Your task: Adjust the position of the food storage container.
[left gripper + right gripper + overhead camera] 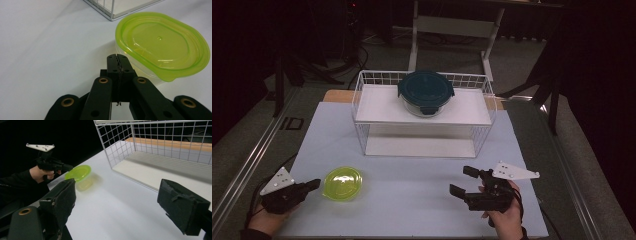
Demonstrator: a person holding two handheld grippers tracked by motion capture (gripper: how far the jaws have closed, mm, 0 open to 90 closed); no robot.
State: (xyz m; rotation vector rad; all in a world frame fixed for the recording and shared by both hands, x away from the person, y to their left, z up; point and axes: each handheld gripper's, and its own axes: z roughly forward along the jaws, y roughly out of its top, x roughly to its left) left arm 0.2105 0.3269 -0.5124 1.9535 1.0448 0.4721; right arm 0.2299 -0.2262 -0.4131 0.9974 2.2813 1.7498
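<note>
Holding a gripper in each hand at the near edge of the table (412, 200), you have your left gripper (315, 184) low at the left with its jaws pressed together on nothing; in the left gripper view the two black pads meet in a thin seam, and their tips (117, 58) sit just beside the near rim of the yellow-green lidded container (162, 45), whether touching it you cannot tell. That container (342, 183) rests on the white tabletop just to the right of your left gripper, lid on. Your right gripper (463, 181) hovers at the right, well apart from the container, jaws spread wide with nothing between them; the right gripper view shows one pad (62, 200) at the left and the other at the right. Farther back stands the white wire rack (362, 115), with a round glass container under a dark teal lid (425, 86) on its upper shelf.
</note>
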